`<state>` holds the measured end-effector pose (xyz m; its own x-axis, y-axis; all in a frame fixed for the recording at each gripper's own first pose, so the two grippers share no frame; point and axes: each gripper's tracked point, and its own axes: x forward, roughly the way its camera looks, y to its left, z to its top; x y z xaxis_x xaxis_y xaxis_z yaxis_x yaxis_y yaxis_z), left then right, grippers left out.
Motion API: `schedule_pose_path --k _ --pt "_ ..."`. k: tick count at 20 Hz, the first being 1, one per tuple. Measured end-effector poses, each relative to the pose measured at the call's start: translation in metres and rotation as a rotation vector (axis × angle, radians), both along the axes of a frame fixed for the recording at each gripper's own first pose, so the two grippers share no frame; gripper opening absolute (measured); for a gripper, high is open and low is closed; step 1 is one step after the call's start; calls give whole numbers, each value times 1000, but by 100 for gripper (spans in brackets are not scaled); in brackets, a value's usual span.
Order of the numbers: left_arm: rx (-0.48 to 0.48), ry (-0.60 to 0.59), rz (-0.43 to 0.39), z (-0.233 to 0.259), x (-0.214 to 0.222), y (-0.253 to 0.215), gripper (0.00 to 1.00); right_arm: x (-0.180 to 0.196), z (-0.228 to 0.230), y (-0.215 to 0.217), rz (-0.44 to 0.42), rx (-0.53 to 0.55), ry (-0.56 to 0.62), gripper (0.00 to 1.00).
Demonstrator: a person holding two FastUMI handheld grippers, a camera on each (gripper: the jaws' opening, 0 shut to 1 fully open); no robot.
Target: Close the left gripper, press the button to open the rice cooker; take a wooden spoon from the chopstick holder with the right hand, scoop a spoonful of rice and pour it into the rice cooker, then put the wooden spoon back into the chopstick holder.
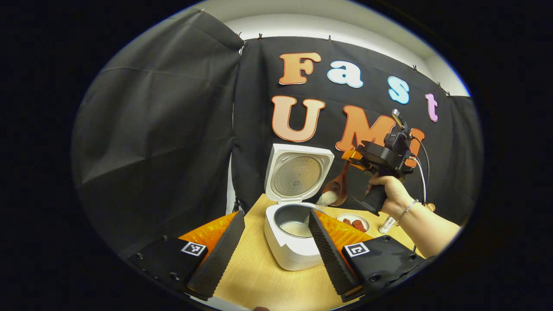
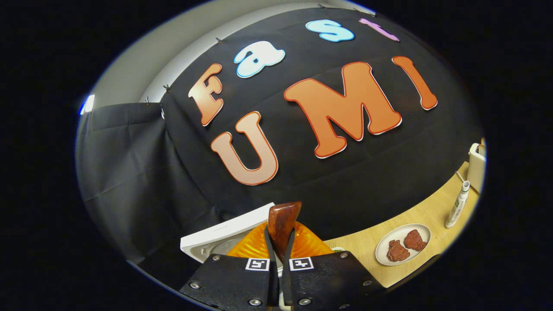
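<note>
The white rice cooker (image 1: pixel 288 252) stands open on the wooden table, its lid (image 1: pixel 298 175) upright and a little rice in the inner pot (image 1: pixel 295 227). My left gripper (image 1: pixel 275 214) is open, with a finger on either side of the cooker and touching nothing. Above and right of the pot, a hand holds my right gripper (image 1: pixel 352 157), shut on the wooden spoon (image 1: pixel 338 185). The spoon is tilted and white rice (image 1: pixel 327 198) spills from its bowl toward the pot. In the right gripper view the right gripper (image 2: pixel 280 242) clamps the spoon's handle (image 2: pixel 283 220), above the lid's edge (image 2: pixel 224 235).
Right of the cooker sits a small white plate (image 1: pixel 365 219) (image 2: pixel 425 231) holding red pieces. A small white bottle (image 1: pixel 387 224) (image 2: pixel 457 205) stands beyond it, and a white container (image 2: pixel 475 166) is at the table's far right edge. Bare table (image 1: pixel 255 276) lies in front of the cooker.
</note>
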<state>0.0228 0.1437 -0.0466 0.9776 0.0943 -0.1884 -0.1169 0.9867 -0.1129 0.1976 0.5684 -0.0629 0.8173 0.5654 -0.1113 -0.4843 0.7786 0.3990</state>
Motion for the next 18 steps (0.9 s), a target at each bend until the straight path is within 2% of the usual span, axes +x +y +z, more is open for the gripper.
schedule_pose_path --k 7,18 --pt "7 10 5 -4 0 2 100 -14 23 16 61 -88 -152 2" --pt "18 17 21 -7 -2 9 100 -51 34 42 208 -240 -372 2"
